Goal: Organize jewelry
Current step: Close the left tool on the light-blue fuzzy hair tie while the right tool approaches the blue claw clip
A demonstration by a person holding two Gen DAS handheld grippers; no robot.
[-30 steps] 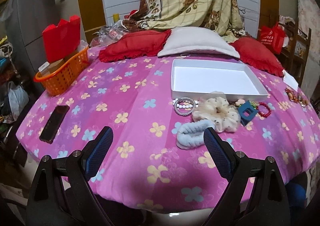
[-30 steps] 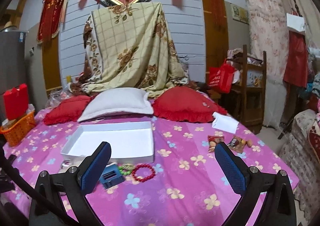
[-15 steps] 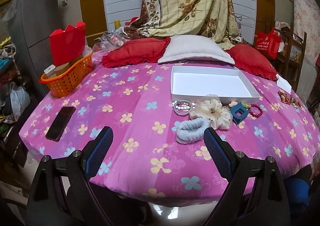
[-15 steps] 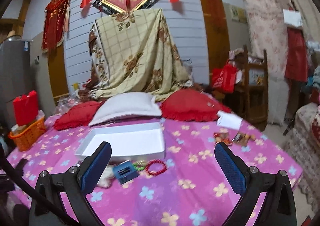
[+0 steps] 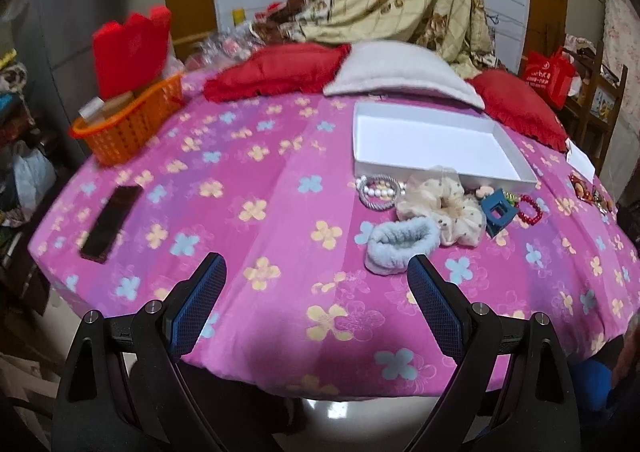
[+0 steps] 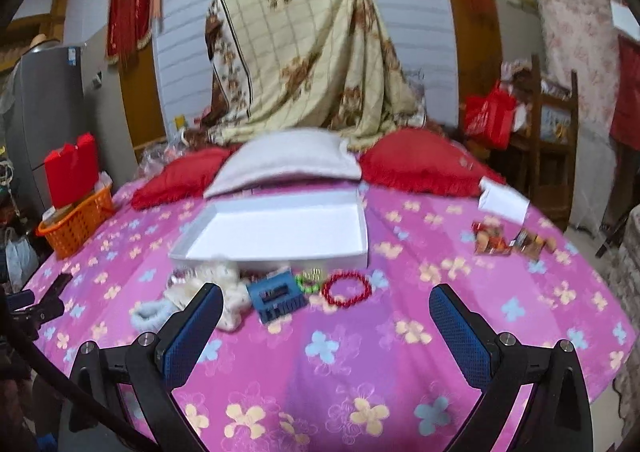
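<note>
- The tray (image 5: pixel 440 140) sits on the table (image 5: pixel 280 220), right of centre in the left wrist view, with three cushions (image 5: pixel 400 68) behind it.
- Just before the tray's near wall lie, left to right, a bead bracelet (image 5: pixel 378 192), a scrunchie (image 5: pixel 444 204), a hair claw (image 5: pixel 496 210) and a bead ring (image 5: pixel 529 209).
- A fuzzy band (image 5: pixel 400 244) lies before the scrunchie.
- A basket (image 5: pixel 128 124) stands at upper left, a phone (image 5: pixel 112 222) below it.

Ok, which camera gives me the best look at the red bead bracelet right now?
The right wrist view: the red bead bracelet lies in the open as a full ring, near centre, beside the blue hair claw. In the left wrist view it sits far right, small, partly hidden behind the claw.
</note>
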